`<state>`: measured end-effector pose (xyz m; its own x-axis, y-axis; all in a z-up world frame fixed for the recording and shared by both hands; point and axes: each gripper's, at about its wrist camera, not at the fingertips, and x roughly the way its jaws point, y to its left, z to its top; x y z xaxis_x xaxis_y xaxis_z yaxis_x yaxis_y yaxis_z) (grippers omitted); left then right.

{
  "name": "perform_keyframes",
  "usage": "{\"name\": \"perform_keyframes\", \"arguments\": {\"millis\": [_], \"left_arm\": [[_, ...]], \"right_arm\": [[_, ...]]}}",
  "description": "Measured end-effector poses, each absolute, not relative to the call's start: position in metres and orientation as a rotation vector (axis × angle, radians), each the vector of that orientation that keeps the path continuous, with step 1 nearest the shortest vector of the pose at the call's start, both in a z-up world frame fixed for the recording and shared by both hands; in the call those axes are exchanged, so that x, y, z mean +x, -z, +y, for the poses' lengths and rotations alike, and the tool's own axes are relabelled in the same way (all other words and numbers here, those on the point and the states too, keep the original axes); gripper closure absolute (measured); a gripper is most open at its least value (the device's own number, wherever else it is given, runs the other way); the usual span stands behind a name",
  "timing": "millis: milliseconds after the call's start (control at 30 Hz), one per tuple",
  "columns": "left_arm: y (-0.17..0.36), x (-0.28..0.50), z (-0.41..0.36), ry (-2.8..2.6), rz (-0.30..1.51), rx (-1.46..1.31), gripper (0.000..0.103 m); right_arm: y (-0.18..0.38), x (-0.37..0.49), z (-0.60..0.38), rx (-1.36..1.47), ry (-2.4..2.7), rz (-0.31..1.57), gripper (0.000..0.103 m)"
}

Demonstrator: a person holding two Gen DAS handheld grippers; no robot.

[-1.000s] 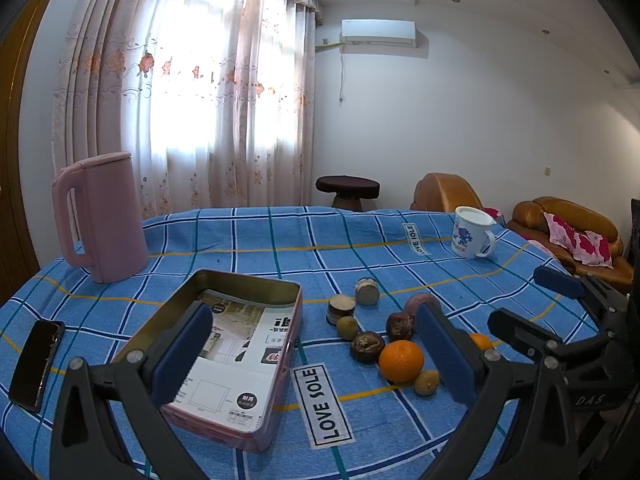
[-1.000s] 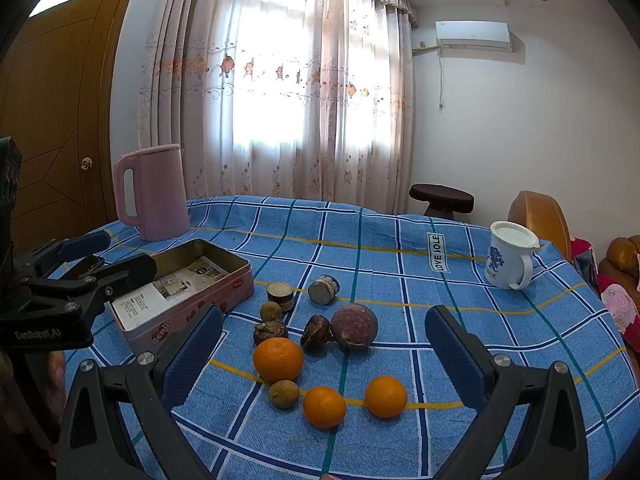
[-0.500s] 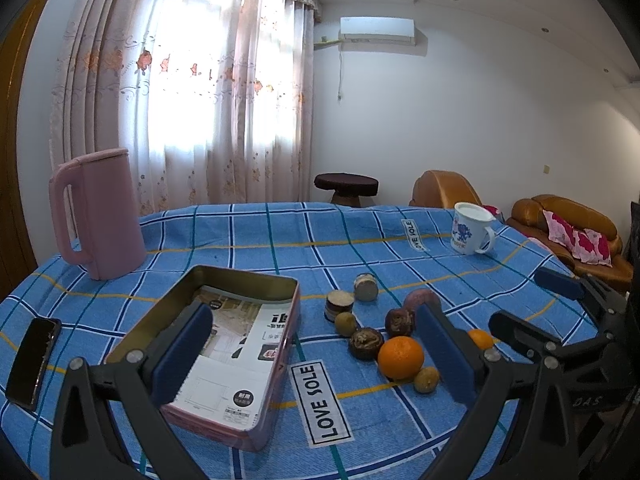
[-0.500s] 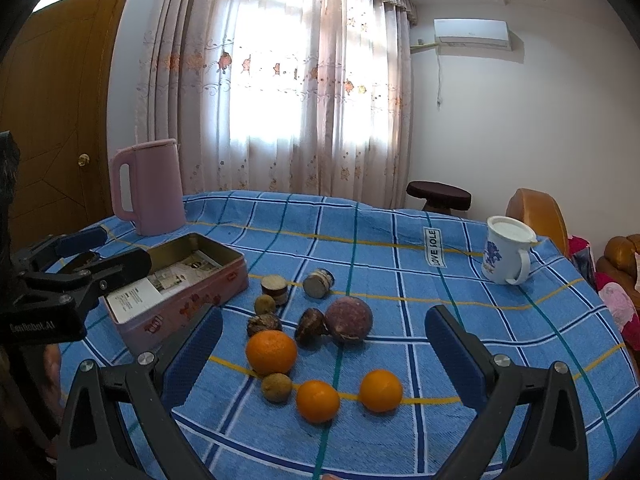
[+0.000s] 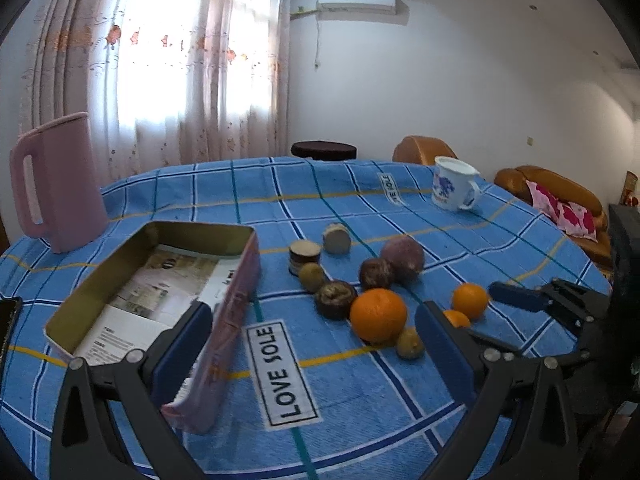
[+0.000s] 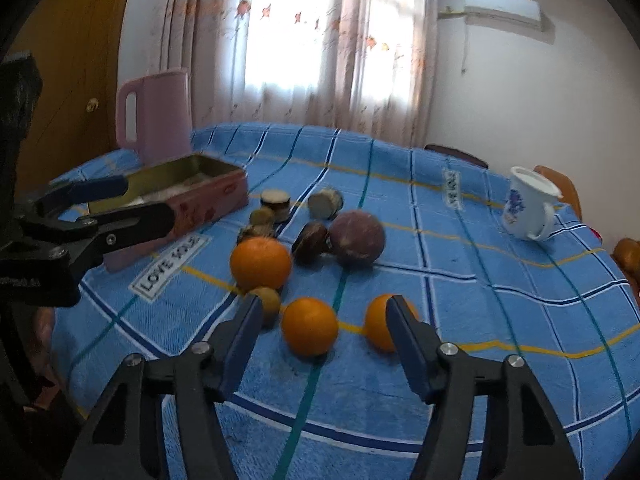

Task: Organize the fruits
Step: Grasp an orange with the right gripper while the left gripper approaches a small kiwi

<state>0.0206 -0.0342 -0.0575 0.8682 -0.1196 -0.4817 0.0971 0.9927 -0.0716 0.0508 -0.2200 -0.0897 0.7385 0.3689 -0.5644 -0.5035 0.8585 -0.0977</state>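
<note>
In the left wrist view, a small orange (image 5: 456, 317) showed only as a sliver behind the right finger (image 5: 444, 348) of the left gripper (image 5: 312, 352), and a dark phone (image 5: 9, 326) was cut off by the left edge. The print on the paper (image 5: 160, 284) inside the tin (image 5: 236, 292) was too blurred to read. In the right wrist view, the right gripper (image 6: 320, 344) finger (image 6: 404, 344) covered part of an orange (image 6: 376, 326), the other finger (image 6: 240, 340) part of a small brown fruit (image 6: 269, 300), and the curtains (image 6: 320, 40) were smeared.

Blue-checked table (image 5: 360, 380) under fruits (image 5: 378, 314), tin (image 5: 236, 304)
</note>
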Motion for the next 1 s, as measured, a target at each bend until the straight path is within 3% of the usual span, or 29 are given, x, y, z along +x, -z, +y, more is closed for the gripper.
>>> {"name": "perform_keyframes", "arguments": {"millis": [167, 200, 233, 467, 567, 667, 800, 933, 1000], "left_arm": [[0.066, 0.024, -0.046, 0.154, 0.546, -0.039, 0.002], [0.068, 0.026, -0.048, 0.166, 0.561, -0.04, 0.005], [0.071, 0.028, -0.051, 0.177, 0.572, -0.04, 0.008], [0.076, 0.034, -0.066, 0.23, 0.626, -0.049, 0.015], [0.08, 0.04, -0.08, 0.261, 0.667, -0.036, 0.024], [0.084, 0.047, -0.091, 0.286, 0.713, -0.037, 0.04], [0.089, 0.052, -0.104, 0.286, 0.745, -0.018, 0.046], [0.089, 0.056, -0.107, 0.262, 0.752, -0.005, 0.046], [0.089, 0.054, -0.11, 0.247, 0.74, 0.015, 0.056]], "right_arm": [[0.101, 0.062, -0.218, -0.261, -0.503, 0.659, 0.054], [0.103, 0.064, -0.217, -0.263, -0.507, 0.677, 0.058], [0.103, 0.066, -0.218, -0.247, -0.517, 0.681, 0.068], [0.096, 0.055, -0.243, -0.145, -0.499, 0.591, 0.068], [0.088, 0.052, -0.253, -0.123, -0.472, 0.548, 0.068], [0.083, 0.051, -0.262, -0.098, -0.46, 0.522, 0.068], [0.085, 0.051, -0.268, -0.074, -0.452, 0.507, 0.068], [0.088, 0.052, -0.274, -0.052, -0.453, 0.505, 0.068], [0.088, 0.051, -0.275, -0.043, -0.458, 0.5, 0.068]]}}
